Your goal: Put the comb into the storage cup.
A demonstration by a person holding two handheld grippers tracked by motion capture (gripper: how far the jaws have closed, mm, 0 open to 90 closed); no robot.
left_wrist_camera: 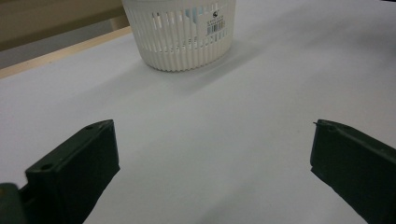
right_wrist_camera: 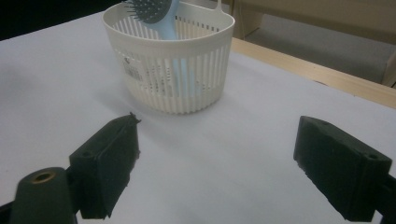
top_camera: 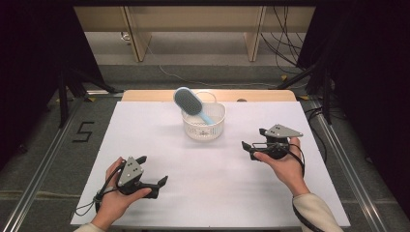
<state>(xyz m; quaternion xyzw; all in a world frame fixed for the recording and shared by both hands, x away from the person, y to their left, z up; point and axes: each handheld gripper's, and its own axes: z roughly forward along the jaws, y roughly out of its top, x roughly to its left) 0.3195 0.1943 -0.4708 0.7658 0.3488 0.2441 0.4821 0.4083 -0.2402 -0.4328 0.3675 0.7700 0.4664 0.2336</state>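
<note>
hairbrush (top_camera: pixel 189 101) in basket (top_camera: pixel 203 126) | both hand-held grippers apart, jaws spread

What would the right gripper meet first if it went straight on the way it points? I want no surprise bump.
Probably the white slotted basket holding the blue hairbrush; the right gripper is open, with bare white table between. Depth is uncertain.

White-topped table (top_camera: pixel 145 145) on grey floor (top_camera: pixel 34 145), wooden furniture legs (top_camera: pixel 138 41) behind, dark curtains (top_camera: pixel 367 72).
</note>
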